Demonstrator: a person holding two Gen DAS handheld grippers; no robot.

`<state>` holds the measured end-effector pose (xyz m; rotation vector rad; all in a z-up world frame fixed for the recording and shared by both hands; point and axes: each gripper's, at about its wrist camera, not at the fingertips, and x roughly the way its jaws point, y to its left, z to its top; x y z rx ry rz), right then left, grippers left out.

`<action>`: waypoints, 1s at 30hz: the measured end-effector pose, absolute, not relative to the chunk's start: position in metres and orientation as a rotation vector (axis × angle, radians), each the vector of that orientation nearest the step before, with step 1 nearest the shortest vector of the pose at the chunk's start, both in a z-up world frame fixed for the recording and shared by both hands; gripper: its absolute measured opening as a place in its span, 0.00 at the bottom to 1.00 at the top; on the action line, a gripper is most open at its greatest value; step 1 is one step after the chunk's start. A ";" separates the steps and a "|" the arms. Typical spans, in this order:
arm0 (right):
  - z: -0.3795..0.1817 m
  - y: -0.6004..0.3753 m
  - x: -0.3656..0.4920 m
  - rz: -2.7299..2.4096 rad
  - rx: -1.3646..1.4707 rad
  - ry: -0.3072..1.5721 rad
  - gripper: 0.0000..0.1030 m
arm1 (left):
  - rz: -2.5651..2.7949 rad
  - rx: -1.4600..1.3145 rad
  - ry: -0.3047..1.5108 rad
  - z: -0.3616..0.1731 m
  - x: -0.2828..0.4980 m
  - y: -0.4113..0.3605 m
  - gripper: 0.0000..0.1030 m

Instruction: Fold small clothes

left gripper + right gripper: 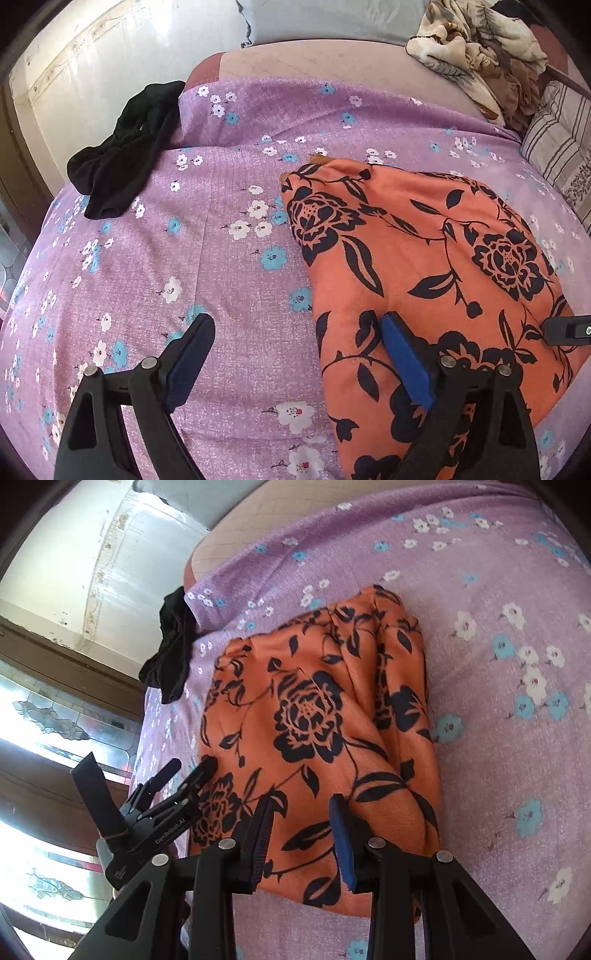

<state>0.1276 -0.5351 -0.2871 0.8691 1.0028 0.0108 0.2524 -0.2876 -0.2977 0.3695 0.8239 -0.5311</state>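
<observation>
Orange floral garment, part-folded on the bed: left gripper jaws gape at its nine-o'clock edge; right gripper jaws, half-parted, hold nothing; layers may be bunched.

Bare bedsheet lies open between the black cloth and the orange garment; crumpled blanket crowds the far corner.

Daylight, bright; window panes at left blown out with glare. Strong fisheye bending, dark vignette at corners. Bedspread evenly lit, focus sharp, shadows soft.
</observation>
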 end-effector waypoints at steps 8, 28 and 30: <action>-0.273 -0.534 0.129 0.010 0.826 0.928 0.34 | -0.520 0.363 0.816 -0.283 0.249 -0.280 0.89; -0.268 -0.544 0.131 -0.025 0.829 0.834 0.35 | -0.481 0.398 0.790 -0.274 0.248 -0.268 0.89; -0.276 -0.541 0.135 -0.031 0.824 0.876 0.35 | -0.476 0.410 0.816 -0.283 0.251 -0.270 0.89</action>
